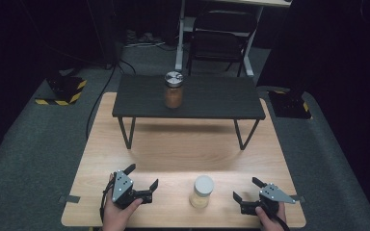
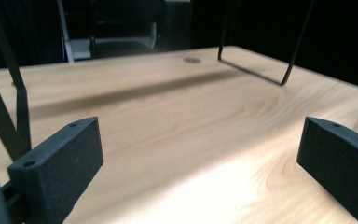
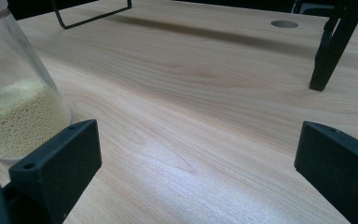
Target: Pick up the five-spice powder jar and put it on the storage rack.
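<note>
A glass jar with a white lid and pale yellow grains (image 1: 202,191) stands near the front edge of the wooden table (image 1: 183,149). It also shows at the left of the right gripper view as the jar (image 3: 14,107), beside the left jaw. My left gripper (image 1: 141,176) rests open at the front left, nothing between its jaws (image 2: 200,163). My right gripper (image 1: 247,189) is open at the front right, a short way right of the jar. A second jar with a metal lid and orange-brown contents (image 1: 173,90) stands on the small black table (image 1: 221,103).
The small black table stands on thin metal legs (image 1: 126,132) over the far half of the wooden table. A dark folding chair (image 1: 219,41) and a white desk leg (image 1: 180,36) are behind. Grey carpet (image 1: 33,144) surrounds the table.
</note>
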{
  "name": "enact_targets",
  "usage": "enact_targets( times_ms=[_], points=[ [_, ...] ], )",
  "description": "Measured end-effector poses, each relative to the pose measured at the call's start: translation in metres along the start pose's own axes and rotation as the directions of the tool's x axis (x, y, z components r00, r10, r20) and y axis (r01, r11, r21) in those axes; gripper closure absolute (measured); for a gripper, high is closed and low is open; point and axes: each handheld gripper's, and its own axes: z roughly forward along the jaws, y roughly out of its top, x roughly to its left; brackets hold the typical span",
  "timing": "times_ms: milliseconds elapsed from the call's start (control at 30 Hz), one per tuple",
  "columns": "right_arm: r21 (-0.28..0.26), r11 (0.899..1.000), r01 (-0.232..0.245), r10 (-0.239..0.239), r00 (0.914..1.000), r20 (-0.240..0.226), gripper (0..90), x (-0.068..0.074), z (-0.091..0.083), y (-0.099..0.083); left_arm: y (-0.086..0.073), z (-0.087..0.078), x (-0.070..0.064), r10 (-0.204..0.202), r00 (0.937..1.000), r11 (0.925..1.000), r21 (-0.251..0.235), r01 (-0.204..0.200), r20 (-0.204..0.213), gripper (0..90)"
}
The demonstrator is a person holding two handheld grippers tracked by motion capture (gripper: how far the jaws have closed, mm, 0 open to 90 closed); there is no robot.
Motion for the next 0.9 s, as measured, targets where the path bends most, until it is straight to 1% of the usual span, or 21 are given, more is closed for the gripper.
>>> enact_targets(
  times_ms=[33, 67, 100, 133, 167, 200, 233, 400, 433, 467, 633, 667, 733, 900],
  points=[
    [0.000, 1.000, 0.000, 0.000, 1.0000, 0.000, 0.1, 0.0000, 0.0000, 0.0000, -0.0014, 0.0000, 0.0001, -0.004, 1.0000, 0.9999, 0.010, 0.004, 0.002, 0.4],
    [0.000, 1.000, -0.001, 0.001, 1.0000, 0.000, 0.1, 0.0000, 0.0000, 0.0000, -0.0033, 0.0004, -0.0011, 0.008, 1.0000, 0.9995, 0.030, -0.008, 0.005, 0.4],
    [0.000, 1.000, -0.001, 0.001, 1.0000, 0.000, 0.1, 0.0000, 0.0000, 0.0000, -0.0033, 0.0004, -0.0011, 0.008, 1.0000, 0.9995, 0.030, -0.008, 0.005, 0.4],
    [0.001, 1.000, -0.001, 0.001, 1.0000, 0.001, 0.1, 0.0001, 0.0001, 0.0002, -0.0052, 0.0009, -0.0014, 0.018, 0.9998, 0.9987, 0.047, -0.018, 0.010, 0.4],
    [0.001, 1.000, -0.001, 0.001, 1.0000, 0.001, 0.1, 0.0001, 0.0001, 0.0002, -0.0052, 0.0009, -0.0014, 0.018, 0.9998, 0.9987, 0.047, -0.018, 0.010, 0.4],
    [0.003, 1.000, 0.000, 0.000, 1.0000, 0.000, 0.1, 0.0002, 0.0003, 0.0005, -0.0064, 0.0014, -0.0015, 0.030, 0.9995, 0.9975, 0.064, -0.031, 0.009, 0.4],
    [0.003, 1.000, 0.000, 0.000, 1.0000, 0.000, 0.1, 0.0002, 0.0003, 0.0005, -0.0064, 0.0014, -0.0015, 0.030, 0.9995, 0.9975, 0.064, -0.031, 0.009, 0.4],
    [0.003, 1.000, 0.003, -0.003, 1.0000, 0.000, 0.1, 0.0012, 0.0003, 0.0006, -0.0081, 0.0027, -0.0008, 0.024, 0.9997, 0.9953, 0.094, -0.025, 0.010, 0.4],
    [0.004, 1.000, 0.003, -0.003, 1.0000, 0.000, 0.1, 0.0016, 0.0002, 0.0007, -0.0078, 0.0028, -0.0019, 0.028, 0.9996, 0.9950, 0.096, -0.028, 0.006, 0.4],
    [0.006, 1.000, 0.005, -0.005, 1.0000, 0.001, 0.1, 0.0019, 0.0003, 0.0010, -0.0084, 0.0026, -0.0024, 0.041, 0.9991, 0.9948, 0.093, -0.042, 0.014, 0.4],
    [0.011, 1.000, 0.006, -0.007, 1.0000, 0.007, 0.2, 0.0036, 0.0007, 0.0018, -0.0074, 0.0030, -0.0031, 0.050, 0.9986, 0.9938, 0.099, -0.052, 0.020, 0.4],
    [0.011, 1.000, 0.004, -0.005, 0.9999, 0.009, 0.1, 0.0043, 0.0006, 0.0018, -0.0061, 0.0037, -0.0041, 0.058, 0.9982, 0.9926, 0.106, -0.059, 0.017, 0.4],
    [0.013, 1.000, 0.007, -0.007, 0.9999, 0.009, 0.2, 0.0048, 0.0006, 0.0019, -0.0055, 0.0043, -0.0061, 0.060, 0.9982, 0.9920, 0.111, -0.060, 0.009, 0.4],
    [0.016, 1.000, 0.011, -0.011, 0.9999, 0.008, 0.2, 0.0055, 0.0010, 0.0026, -0.0047, 0.0048, -0.0065, 0.060, 0.9982, 0.9914, 0.116, -0.060, 0.007, 0.4]
  ],
)
